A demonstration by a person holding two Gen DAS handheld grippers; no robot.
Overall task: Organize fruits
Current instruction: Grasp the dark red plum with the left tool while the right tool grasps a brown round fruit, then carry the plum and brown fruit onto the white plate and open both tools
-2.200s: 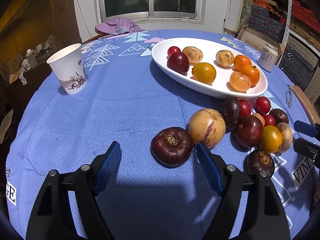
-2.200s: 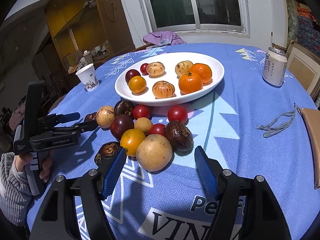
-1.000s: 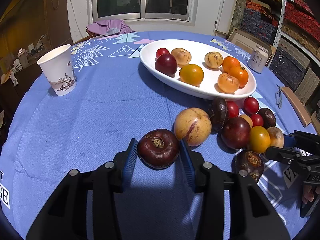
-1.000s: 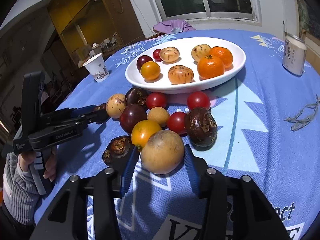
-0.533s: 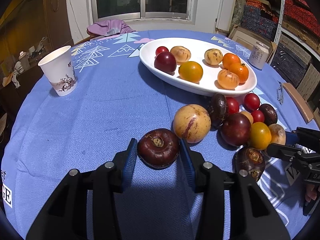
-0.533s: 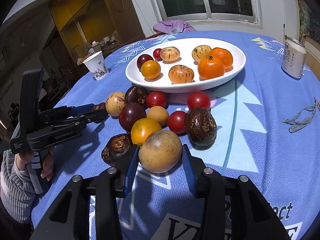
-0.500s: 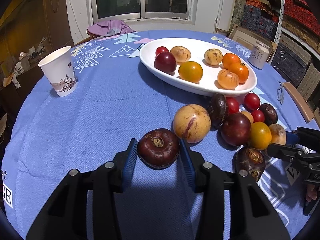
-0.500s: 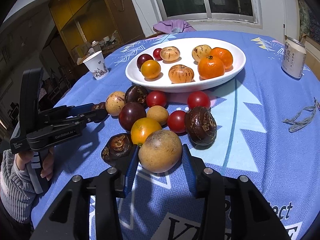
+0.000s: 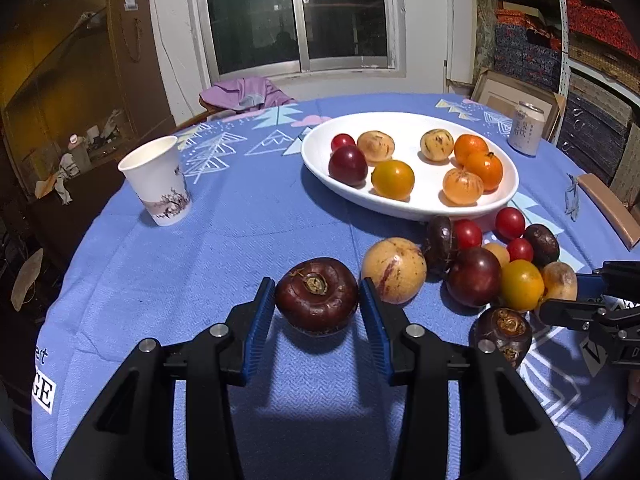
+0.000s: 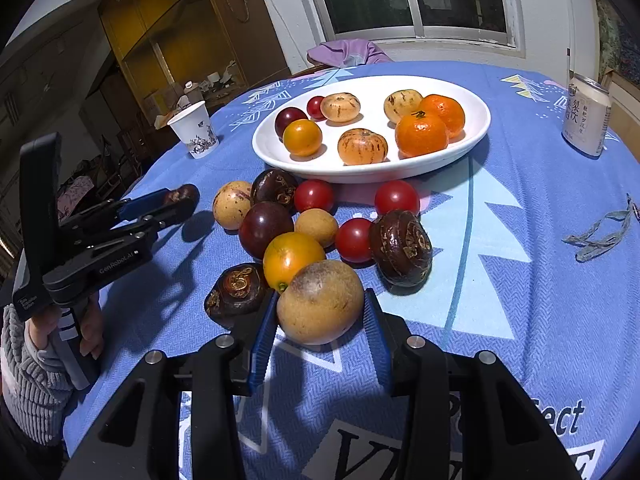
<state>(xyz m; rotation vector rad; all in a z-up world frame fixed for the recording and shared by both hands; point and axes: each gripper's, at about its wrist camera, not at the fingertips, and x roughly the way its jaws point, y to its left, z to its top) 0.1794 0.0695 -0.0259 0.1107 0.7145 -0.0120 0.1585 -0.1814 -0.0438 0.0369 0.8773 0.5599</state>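
My left gripper [image 9: 318, 308] is shut on a dark brown mangosteen [image 9: 317, 295] and holds it just above the blue tablecloth; it also shows in the right wrist view [image 10: 176, 204]. My right gripper [image 10: 320, 320] is shut on a tan round fruit [image 10: 320, 302] at the near end of a pile of loose fruit [image 10: 316, 216]. A white oval plate [image 10: 476, 136] behind the pile holds several fruits: oranges, striped melons, a plum, a tomato. In the left wrist view the plate [image 9: 508, 196] is at the upper right and the right gripper [image 9: 576, 300] is at the right edge.
A paper cup [image 9: 158, 180] stands at the left of the table. A drink can [image 10: 586, 116] stands at the far right. A grey cord [image 10: 600, 236] lies right of the pile. A purple cloth [image 10: 348, 52] lies at the table's far edge.
Both grippers, shut on their fruits, have lifted slightly. The mangosteen now casts a shadow on the cloth below it.
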